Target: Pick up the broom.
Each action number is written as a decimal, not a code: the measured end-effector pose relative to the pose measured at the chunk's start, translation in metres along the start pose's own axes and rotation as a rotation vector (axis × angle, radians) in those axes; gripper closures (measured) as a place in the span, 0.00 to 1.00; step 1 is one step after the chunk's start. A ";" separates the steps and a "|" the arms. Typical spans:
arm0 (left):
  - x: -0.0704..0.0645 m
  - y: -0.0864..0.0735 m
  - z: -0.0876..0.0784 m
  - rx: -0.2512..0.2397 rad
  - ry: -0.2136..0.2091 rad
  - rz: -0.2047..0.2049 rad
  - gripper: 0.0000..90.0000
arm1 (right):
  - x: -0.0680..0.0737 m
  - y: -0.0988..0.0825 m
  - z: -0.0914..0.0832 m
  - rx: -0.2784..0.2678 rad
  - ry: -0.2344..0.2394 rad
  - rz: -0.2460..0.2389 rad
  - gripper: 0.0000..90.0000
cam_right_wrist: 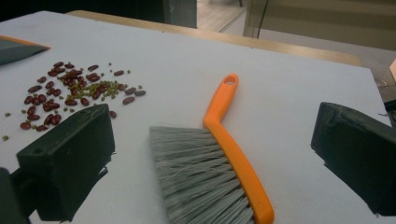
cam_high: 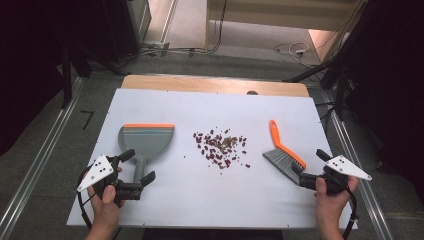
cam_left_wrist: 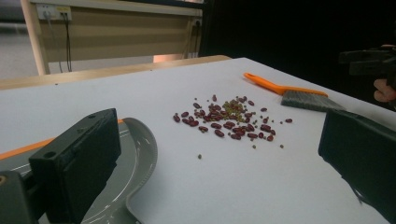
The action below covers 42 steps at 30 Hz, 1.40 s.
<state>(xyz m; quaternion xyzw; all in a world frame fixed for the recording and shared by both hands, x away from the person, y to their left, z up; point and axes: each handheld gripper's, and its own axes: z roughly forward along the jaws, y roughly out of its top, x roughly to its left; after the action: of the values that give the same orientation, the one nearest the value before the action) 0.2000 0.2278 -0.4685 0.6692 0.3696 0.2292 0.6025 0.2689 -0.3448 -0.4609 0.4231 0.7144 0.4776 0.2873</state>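
Observation:
A grey dustpan with an orange lip lies on the left of the white table. My left gripper is open, its jaws on either side of the dustpan's handle without pressing it. In the left gripper view the dustpan curves under the left jaw. A pile of red and green beans is scattered mid-table. An orange-handled brush with grey bristles lies on the right. My right gripper is open at the bristle end. The brush lies between its wide jaws, untouched.
The table's wooden far edge shows behind the white sheet. Metal rails run along both sides on the floor, and cables lie beyond the table. The other hand's gripper shows far off in the left gripper view.

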 end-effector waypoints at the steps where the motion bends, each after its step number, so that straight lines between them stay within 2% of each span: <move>1: 0.000 0.000 0.000 -0.002 -0.001 0.000 0.00 | 0.000 0.001 0.001 0.008 0.009 -0.003 0.00; 8: -0.001 0.000 0.002 0.000 0.002 0.007 0.00 | 0.001 0.004 0.003 0.029 0.045 -0.003 0.00; 13: -0.001 0.000 0.003 0.004 0.002 0.009 0.00 | 0.002 0.015 0.006 0.037 0.059 0.013 0.00; 20: -0.001 0.000 0.004 0.009 -0.001 0.015 0.00 | 0.004 0.030 0.023 0.104 0.093 -0.024 0.00; 23: -0.001 0.000 0.004 0.005 -0.002 0.010 0.00 | 0.003 0.036 0.031 0.130 0.098 -0.024 0.00; 25: -0.001 0.000 0.004 0.006 -0.002 0.010 0.00 | 0.004 0.039 0.037 0.142 0.078 -0.039 0.00; 27: -0.001 -0.001 0.004 0.006 -0.003 0.010 0.00 | 0.003 0.044 0.043 0.152 0.092 -0.045 0.00; 32: 0.000 -0.001 0.005 0.006 -0.003 0.010 0.00 | 0.000 0.056 0.058 0.200 0.084 -0.050 0.00; 35: 0.000 -0.001 0.005 0.005 -0.005 0.010 0.00 | -0.003 0.065 0.068 0.238 0.072 -0.039 0.00; 38: -0.001 0.000 0.005 0.004 -0.006 0.010 0.00 | -0.008 0.071 0.078 0.274 0.079 -0.028 0.00; 42: -0.001 0.000 0.004 0.005 -0.006 0.011 0.00 | -0.013 0.076 0.093 0.362 0.072 -0.015 0.00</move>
<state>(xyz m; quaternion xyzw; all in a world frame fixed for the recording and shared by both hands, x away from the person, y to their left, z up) 0.2027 0.2241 -0.4695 0.6732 0.3649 0.2296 0.6008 0.3757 -0.3008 -0.4254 0.4452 0.8017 0.3538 0.1842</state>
